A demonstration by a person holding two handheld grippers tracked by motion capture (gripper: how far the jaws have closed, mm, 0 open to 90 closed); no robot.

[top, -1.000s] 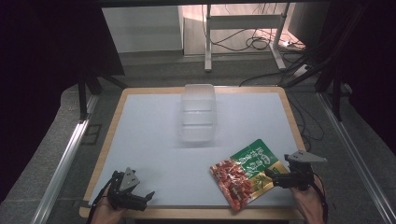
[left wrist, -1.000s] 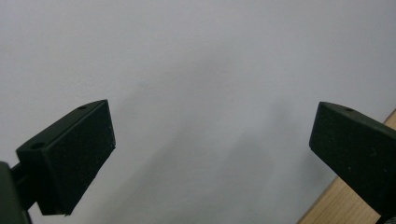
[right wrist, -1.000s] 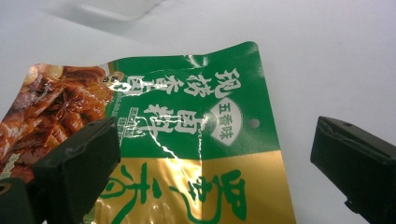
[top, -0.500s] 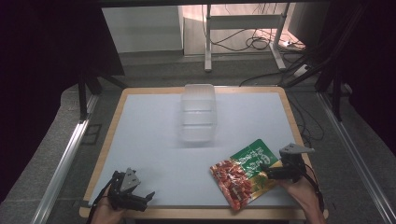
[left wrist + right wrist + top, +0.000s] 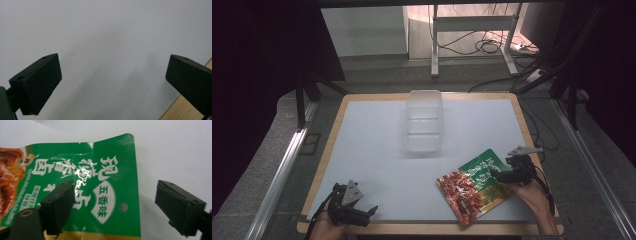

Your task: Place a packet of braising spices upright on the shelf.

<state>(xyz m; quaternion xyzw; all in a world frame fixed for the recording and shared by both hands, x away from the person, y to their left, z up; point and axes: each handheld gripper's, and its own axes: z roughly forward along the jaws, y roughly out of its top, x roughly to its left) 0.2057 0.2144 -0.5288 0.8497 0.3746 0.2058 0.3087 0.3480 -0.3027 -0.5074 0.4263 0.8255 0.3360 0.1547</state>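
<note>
Bench (image 5: 362, 150): white top w/ light wood rim, seen from above.

Left tongs (image 5: 362, 214): at near-left corner of bench, close to near edge, held in person's left hand (image 5: 326, 227). Left gripper view: both jaws spread wide, nothing betw. them, bare white surface beneath; strip of wood rim visible at lower right of that view. Not in contact w/ any item.

Right tongs (image 5: 499, 175): toward near-right corner, held in person's right hand (image 5: 532, 197); grey three-cornered plate on top. Right gripper view: jaws well apart, not closed on anything. One jaw sits over the green end of the snack packet (image 5: 100, 187); other jaw stands off the packet's edge, over bare bench. Packet edge lies betw. the two jaws. Whether the first jaw touches the film: cannot tell.

Snack packet (image 5: 473, 185): flat on bench, near-right area, lying at an angle to the near edge. Green end w/ white lettering and a small punched hole points toward right tongs; red/orange printed end points toward near edge. Film is glossy, lightly creased.

Clear plastic container (image 5: 424, 120): rectangular, at far-centre of bench, long side running far-to-near, far end close to far edge. Well apart from packet and both tongs. Contents: cannot tell.

Beyond bench: floor w/ loose cables (image 5: 484, 45) and metal frame legs (image 5: 434, 40).
</note>
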